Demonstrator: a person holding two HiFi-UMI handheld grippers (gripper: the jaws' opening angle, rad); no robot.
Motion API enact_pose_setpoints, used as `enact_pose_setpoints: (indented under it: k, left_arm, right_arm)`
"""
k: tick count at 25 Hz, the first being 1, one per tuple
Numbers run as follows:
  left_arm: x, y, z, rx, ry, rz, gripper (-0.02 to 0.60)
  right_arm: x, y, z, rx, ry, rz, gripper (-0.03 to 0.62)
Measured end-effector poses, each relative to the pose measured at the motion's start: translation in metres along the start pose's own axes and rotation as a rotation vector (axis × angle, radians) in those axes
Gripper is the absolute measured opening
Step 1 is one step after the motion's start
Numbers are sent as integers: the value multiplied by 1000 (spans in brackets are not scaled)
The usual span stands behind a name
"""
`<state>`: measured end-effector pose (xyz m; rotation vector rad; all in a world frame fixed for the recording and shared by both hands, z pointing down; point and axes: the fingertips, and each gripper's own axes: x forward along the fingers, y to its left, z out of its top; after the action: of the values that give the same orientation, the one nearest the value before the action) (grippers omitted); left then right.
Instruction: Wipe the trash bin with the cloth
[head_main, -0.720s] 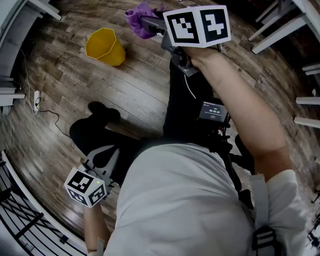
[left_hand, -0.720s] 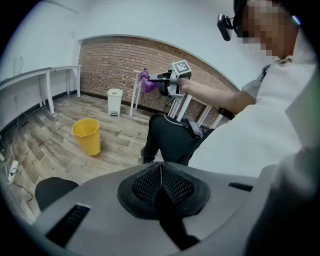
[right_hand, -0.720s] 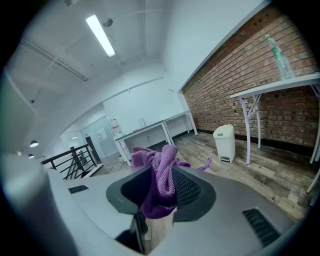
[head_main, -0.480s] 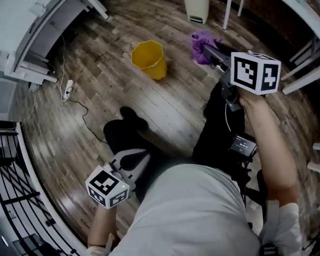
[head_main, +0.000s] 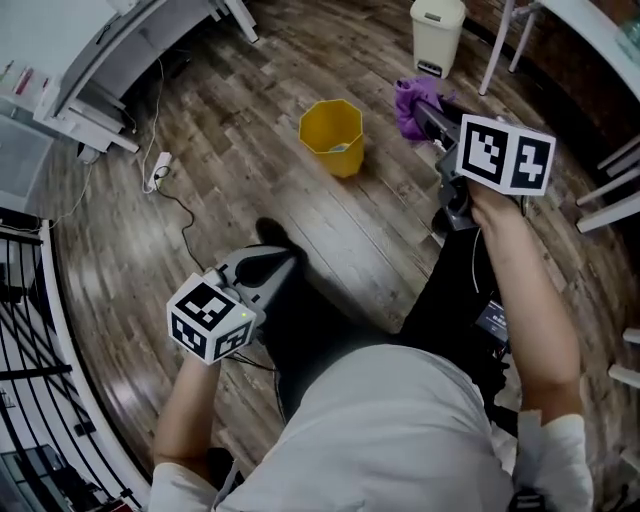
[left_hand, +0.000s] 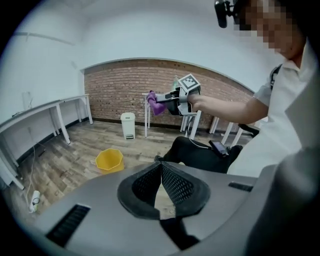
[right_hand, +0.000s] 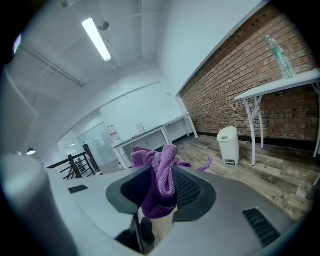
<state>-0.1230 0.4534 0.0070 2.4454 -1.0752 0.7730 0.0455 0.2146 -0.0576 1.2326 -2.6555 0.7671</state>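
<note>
A yellow open bin (head_main: 332, 135) stands on the wooden floor, and a white pedal bin (head_main: 437, 30) stands beyond it by a table leg. My right gripper (head_main: 425, 112) is held out in the air to the right of the yellow bin, shut on a bunched purple cloth (head_main: 411, 103). In the right gripper view the cloth (right_hand: 159, 172) hangs pinched between the jaws. My left gripper (head_main: 268, 266) hovers lower, near the person's dark legs, shut with nothing in it (left_hand: 161, 169). The left gripper view also shows the yellow bin (left_hand: 110, 160) and the white bin (left_hand: 128, 125).
White desks (head_main: 120, 60) line the left side, with a power strip (head_main: 157, 172) and cable on the floor beside them. A white table (right_hand: 280, 85) with a bottle stands against the brick wall. A black railing (head_main: 30, 380) runs at the lower left.
The head view has swung, so the yellow bin now sits nearer the middle and the white bin has come into sight. The left gripper has risen in the picture. The right still holds the cloth.
</note>
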Motion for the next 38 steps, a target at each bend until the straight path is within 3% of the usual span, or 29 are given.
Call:
enact_pose_setpoints:
  k: [9,18,29,38]
  left_arm:
    - [43,65,14,-46,-30,15,5]
    - [95,127,10,-100,4,27,5]
    - [125,153,24,-16,16,11,6]
    - [150,196,30,68,66,17,6]
  right_arm:
    - [64,-1,-16,92,31,9,130]
    - [116,-42,-49,209,75,-23,130]
    - [139,-55,-45,276,27,-44,130]
    - [175,-67,-66,337,43,-61,130]
